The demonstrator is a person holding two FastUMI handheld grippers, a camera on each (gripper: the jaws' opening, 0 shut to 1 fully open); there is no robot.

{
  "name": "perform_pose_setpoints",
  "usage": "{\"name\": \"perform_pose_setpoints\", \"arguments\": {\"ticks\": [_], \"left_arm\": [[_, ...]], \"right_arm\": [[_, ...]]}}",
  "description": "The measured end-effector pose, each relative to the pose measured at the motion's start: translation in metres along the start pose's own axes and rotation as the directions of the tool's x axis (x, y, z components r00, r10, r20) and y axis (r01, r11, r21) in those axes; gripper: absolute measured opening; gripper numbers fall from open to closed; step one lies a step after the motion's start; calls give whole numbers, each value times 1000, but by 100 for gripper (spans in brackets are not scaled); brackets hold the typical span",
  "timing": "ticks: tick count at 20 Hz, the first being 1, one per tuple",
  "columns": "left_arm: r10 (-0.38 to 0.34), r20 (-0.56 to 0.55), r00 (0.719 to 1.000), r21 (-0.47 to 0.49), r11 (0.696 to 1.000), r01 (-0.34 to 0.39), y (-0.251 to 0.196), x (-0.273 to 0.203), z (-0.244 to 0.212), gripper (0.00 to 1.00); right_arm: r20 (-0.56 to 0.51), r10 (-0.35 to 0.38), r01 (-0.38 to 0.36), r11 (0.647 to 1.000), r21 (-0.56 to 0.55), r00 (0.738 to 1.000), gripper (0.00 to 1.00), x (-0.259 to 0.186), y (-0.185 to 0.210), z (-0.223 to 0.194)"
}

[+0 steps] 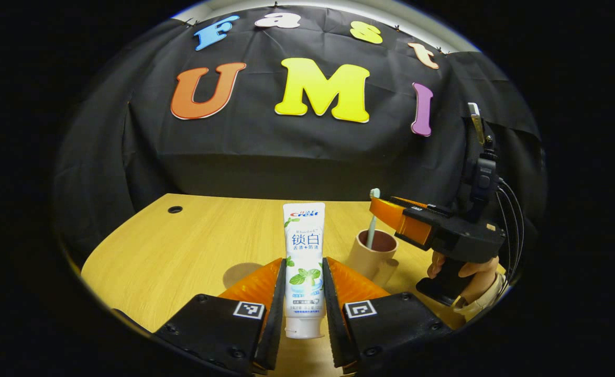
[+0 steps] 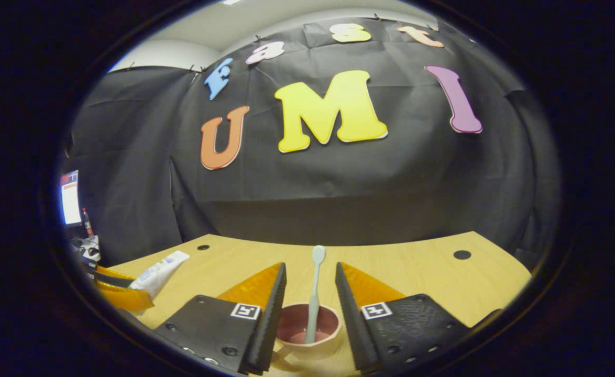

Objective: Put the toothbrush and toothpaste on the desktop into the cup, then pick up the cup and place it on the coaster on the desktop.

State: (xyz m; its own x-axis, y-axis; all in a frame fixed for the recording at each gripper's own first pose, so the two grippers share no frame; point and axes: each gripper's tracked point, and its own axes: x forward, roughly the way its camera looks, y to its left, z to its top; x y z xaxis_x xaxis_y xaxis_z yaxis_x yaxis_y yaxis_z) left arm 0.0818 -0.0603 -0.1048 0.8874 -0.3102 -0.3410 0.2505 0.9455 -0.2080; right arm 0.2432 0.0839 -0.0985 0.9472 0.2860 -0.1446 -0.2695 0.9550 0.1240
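Left gripper (image 1: 304, 285): clamped on the toothpaste (image 1: 304, 262), both fingers pressed against the sides of the tube; tube upright, cap end down, lifted off the desktop (image 1: 182, 251).
Right gripper (image 2: 311, 296): fingers spread, a clear gap on each side of the toothbrush (image 2: 314, 293); holding nothing as far as I can see. It hangs directly above the cup (image 2: 307, 330).
Toothbrush: standing in the cup, head up, handle leaning on the rim. Seen in the left gripper view too, just beside the far gripper's fingers.
Cup: on the desktop, to the right of the held tube in the left gripper view (image 1: 373, 251). What it rests on, I cannot tell.
Toothpaste position: near the cup, not yet over it.
Done: toothbrush in cup, by my reading.
Left: toothpaste into cup; then cup lifted and set on the coaster.
Coaster: possibly the round patch near the left fingers; unsure.
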Motion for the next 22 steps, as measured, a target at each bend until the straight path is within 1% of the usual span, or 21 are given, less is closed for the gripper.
{"name": "perform_pose_setpoints", "arguments": {"ticks": [1,2,3,4,5,6,8,10,12,15,17,20,22], "left_arm": [[-14,9,1000,-2,1000,14,-6,2,2,41],[-21,17,1000,-1,1000,21,-11,6,5,42],[-24,24,999,3,1000,24,-14,9,7,42],[-28,37,999,5,1000,27,-17,12,11,42],[-28,53,998,14,1000,27,-20,18,16,42],[-25,66,998,20,1000,24,-22,23,20,42],[-16,92,996,19,1000,14,-22,32,30,42],[-21,117,993,3,1000,21,-28,43,41,42],[-27,127,991,11,1000,26,-33,54,50,42],[-40,146,989,39,999,34,-45,72,65,42],[-69,162,984,49,997,62,-61,81,72,42],[-120,183,976,43,993,114,-84,96,73,42],[-131,175,976,37,991,126,-93,105,70,43]], "right_arm": [[9,0,0,1000,-14,1000,59,-8,-1,4],[21,0,1,1000,-27,1000,58,-14,-3,7],[29,10,-9,999,-34,1000,60,-21,-2,9],[28,28,-27,999,-34,999,72,-30,0,8],[21,47,-46,998,-38,999,80,-36,2,4],[14,44,-44,998,-47,999,98,-43,-2,2],[24,13,-11,998,-69,1000,98,-61,-14,-2],[49,-31,35,995,-95,998,98,-78,-28,-9],[62,-57,63,992,-105,996,98,-90,-39,-18],[47,-65,68,996,-64,997,98,-95,-52,-34],[36,-71,72,997,-31,997,98,-96,-60,-43],[50,-77,78,997,-10,996,98,-99,-66,-42],[69,-70,68,997,29,995,97,-100,-67,-38]]}}
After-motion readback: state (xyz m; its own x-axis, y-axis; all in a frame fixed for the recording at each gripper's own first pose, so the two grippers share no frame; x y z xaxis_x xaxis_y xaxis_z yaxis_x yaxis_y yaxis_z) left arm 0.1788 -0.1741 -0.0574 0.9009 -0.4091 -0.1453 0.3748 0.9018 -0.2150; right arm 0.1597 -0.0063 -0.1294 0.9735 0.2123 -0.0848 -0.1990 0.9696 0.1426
